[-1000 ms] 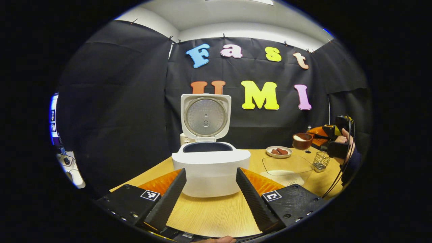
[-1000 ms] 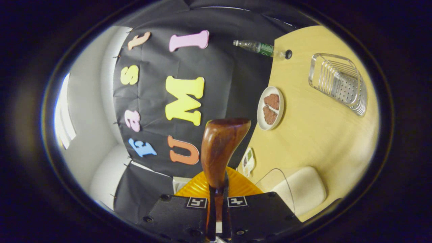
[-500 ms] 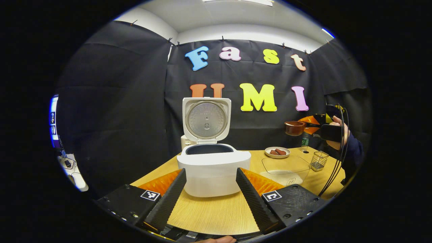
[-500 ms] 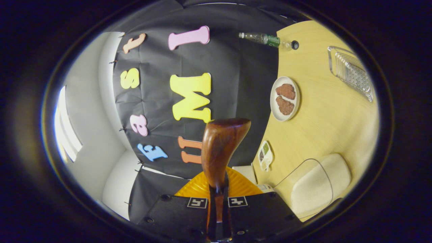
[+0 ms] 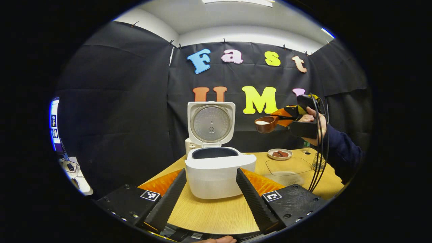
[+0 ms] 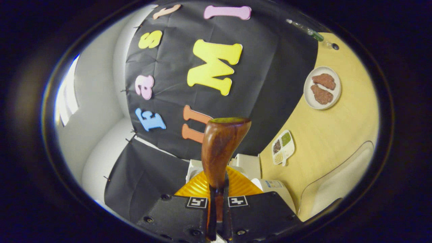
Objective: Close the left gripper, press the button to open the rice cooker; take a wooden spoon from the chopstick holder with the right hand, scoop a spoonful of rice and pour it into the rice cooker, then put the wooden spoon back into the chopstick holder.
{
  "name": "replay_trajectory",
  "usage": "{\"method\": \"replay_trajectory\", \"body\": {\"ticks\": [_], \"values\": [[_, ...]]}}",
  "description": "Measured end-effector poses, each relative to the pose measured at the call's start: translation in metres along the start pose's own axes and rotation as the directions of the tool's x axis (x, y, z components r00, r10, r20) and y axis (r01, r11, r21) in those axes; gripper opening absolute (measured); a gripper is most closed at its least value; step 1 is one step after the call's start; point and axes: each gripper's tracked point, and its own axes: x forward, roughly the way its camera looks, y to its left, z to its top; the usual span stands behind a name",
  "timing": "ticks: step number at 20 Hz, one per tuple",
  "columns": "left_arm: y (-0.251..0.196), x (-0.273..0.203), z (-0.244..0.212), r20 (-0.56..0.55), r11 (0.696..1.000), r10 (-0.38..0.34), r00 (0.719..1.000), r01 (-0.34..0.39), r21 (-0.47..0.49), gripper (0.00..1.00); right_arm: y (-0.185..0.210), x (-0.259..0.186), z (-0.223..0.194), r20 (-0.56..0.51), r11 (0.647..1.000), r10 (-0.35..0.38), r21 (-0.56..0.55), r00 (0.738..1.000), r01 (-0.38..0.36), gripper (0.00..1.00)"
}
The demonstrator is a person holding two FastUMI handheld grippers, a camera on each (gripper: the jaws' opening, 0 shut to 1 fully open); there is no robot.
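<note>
Wood in my right gripper (image 6: 217,206): fingers pinched together on the handle of the wooden spoon (image 6: 221,148), a smooth, glossy, reddish-brown stick widening to a rounded bowl. In the left gripper view that spoon (image 5: 266,124) hangs in the air right of the rice cooker's raised lid (image 5: 211,123), roughly level, white rice in the bowl. My left gripper (image 5: 211,192) is spread wide and grips nothing; its ribbed, wedge-shaped fingers (image 5: 168,199) frame the rice cooker (image 5: 219,168) without touching it. Cooker is smooth white plastic, rounded body, dark inner pot, lid upright with a round metal liner. It sits on a pale wood-grain table (image 5: 216,212). Clear glass container (image 5: 287,167) with rice, wire-mesh chopstick holder (image 5: 318,161) and a small white plate (image 5: 279,154) stand further right.
</note>
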Motion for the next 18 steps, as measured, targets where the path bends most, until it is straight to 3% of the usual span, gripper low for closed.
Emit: {"method": "replay_trajectory", "body": {"ticks": [5,11,13,16,18], "values": [[0.018,-0.002,0.000,-0.009,1.000,0.026,1.000,-0.026,-0.016,0.94,0.017,0.049,-0.042,-0.030,0.978,-0.009,-0.209,1.000,0.003,0.08],[0.026,-0.004,0.002,-0.013,0.997,0.025,1.000,-0.026,-0.067,0.94,0.011,0.088,-0.073,-0.020,0.881,-0.068,-0.470,0.998,0.050,0.09],[0.027,-0.004,0.001,-0.013,0.997,0.025,1.000,-0.026,-0.066,0.94,0.017,0.096,-0.081,-0.010,0.816,-0.066,-0.575,0.998,0.048,0.09],[0.027,-0.003,0.000,-0.015,0.998,0.027,1.000,-0.028,-0.055,0.94,0.024,0.098,-0.091,0.018,0.663,-0.056,-0.747,0.998,0.051,0.09],[0.025,-0.002,-0.005,-0.024,0.998,0.020,1.000,-0.022,-0.067,0.94,0.035,0.098,-0.112,-0.005,0.582,-0.040,-0.813,0.999,0.020,0.09]]}}
